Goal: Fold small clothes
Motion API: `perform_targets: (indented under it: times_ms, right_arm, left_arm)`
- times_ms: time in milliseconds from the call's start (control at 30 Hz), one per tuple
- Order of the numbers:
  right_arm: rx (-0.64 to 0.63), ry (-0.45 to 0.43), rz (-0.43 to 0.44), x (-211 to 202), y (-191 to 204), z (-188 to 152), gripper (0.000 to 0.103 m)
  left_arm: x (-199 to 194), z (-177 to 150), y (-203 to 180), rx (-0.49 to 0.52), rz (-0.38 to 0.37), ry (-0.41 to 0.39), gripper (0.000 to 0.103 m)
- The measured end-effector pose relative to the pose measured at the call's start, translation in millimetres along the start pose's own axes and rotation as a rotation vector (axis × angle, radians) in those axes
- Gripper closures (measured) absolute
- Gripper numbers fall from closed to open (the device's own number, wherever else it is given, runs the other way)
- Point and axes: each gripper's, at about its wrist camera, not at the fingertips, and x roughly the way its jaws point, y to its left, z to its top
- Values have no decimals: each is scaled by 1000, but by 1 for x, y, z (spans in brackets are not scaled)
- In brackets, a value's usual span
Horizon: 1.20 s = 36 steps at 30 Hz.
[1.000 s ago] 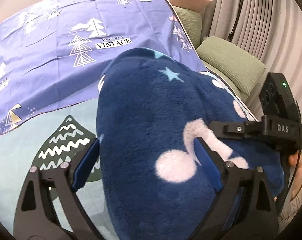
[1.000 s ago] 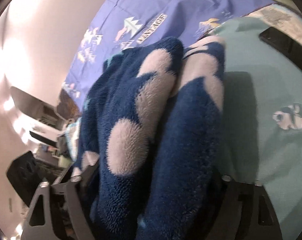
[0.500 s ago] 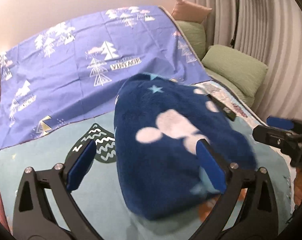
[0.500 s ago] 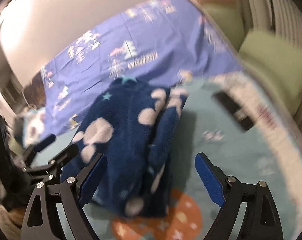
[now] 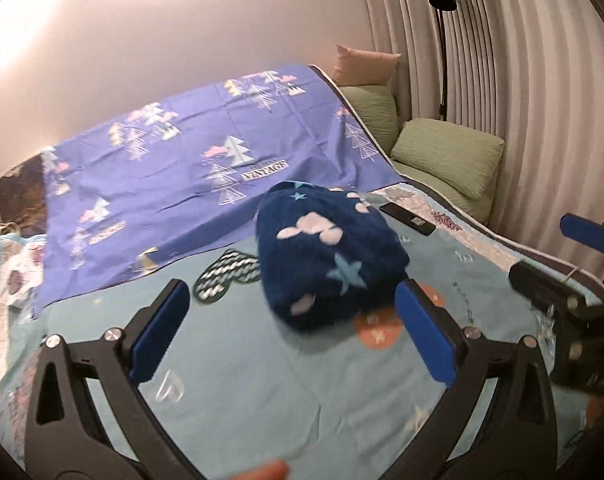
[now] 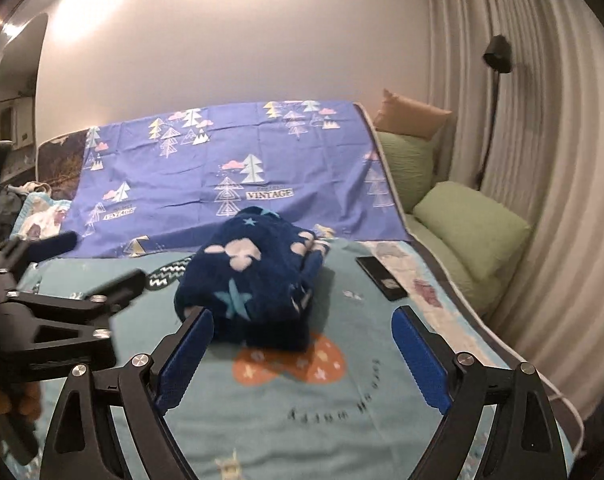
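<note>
Both your grippers are spread wide with nothing between the pads: left gripper (image 5: 294, 336), right gripper (image 6: 302, 356). Neither touches the folded navy fleece (image 5: 325, 256), which sits mid-frame on the light blue bedsheet (image 5: 262, 380). A black phone (image 6: 381, 278) lies right of it, purple blanket (image 6: 230, 148) behind, green pillows (image 6: 473, 228) at right.

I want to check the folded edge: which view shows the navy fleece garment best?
The right wrist view: the navy fleece garment lies centred and sharper, its layered right edge visible. The left wrist view shows it smaller, blurrier, with that edge turned away. Both grippers are open, clear of it.
</note>
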Motion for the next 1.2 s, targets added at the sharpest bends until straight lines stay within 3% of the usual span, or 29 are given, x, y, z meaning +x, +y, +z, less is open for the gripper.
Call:
perform_targets:
  times_ms: [167, 267, 467, 800, 1200]
  right_arm:
    - [70, 3, -21, -41, 2, -19, 10]
    - [85, -5, -21, -62, 10, -27, 4]
    - [102, -49, -44, -96, 24, -39, 4]
    - [128, -13, -52, -107, 30, -51, 4]
    - [134, -14, -75, -115, 29, -57, 4]
  left_arm:
    - [-50, -33, 0, -37, 17, 2, 1]
    - [-69, -43, -2, -44, 4, 4, 1]
    - [-96, -57, -5, -68, 30, 7, 1]
    - [-122, -74, 4, -117, 70, -7, 1]
    - [-125, -78, 6, -100, 102, -13, 1]
